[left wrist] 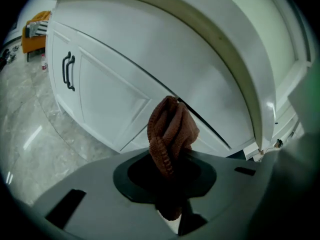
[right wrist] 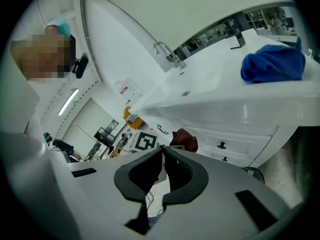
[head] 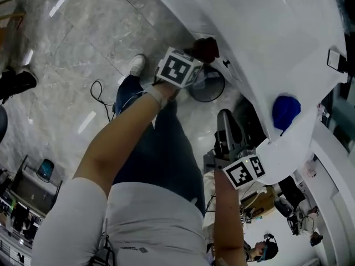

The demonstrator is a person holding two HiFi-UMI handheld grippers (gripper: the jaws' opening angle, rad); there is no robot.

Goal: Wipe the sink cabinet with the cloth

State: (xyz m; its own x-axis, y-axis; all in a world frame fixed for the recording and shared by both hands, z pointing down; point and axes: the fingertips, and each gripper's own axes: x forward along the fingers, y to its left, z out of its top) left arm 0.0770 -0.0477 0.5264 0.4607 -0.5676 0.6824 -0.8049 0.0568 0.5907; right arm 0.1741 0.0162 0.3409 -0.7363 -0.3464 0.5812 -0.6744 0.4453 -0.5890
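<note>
My left gripper (left wrist: 171, 160) is shut on a reddish-brown cloth (left wrist: 170, 134), bunched and sticking up between the jaws. The cloth touches the white sink cabinet (left wrist: 130, 79) near the seam between two door panels. In the head view the left gripper (head: 194, 71) holds the cloth (head: 205, 49) against the cabinet front (head: 266, 54). My right gripper (right wrist: 162, 156) is shut with nothing between its jaws, and it hangs lower, by the cabinet's corner (head: 277, 148). The right gripper view shows the brown cloth (right wrist: 184, 140) under the countertop edge.
A blue cloth (right wrist: 274, 63) lies on the white countertop (right wrist: 210, 94) beside the sink and faucet (right wrist: 167, 51); it shows in the head view as the blue cloth (head: 285, 111). A black door handle (left wrist: 68, 71) sits at the left. The floor is grey marble (head: 72, 49). A round black object (head: 208, 86) stands on the floor.
</note>
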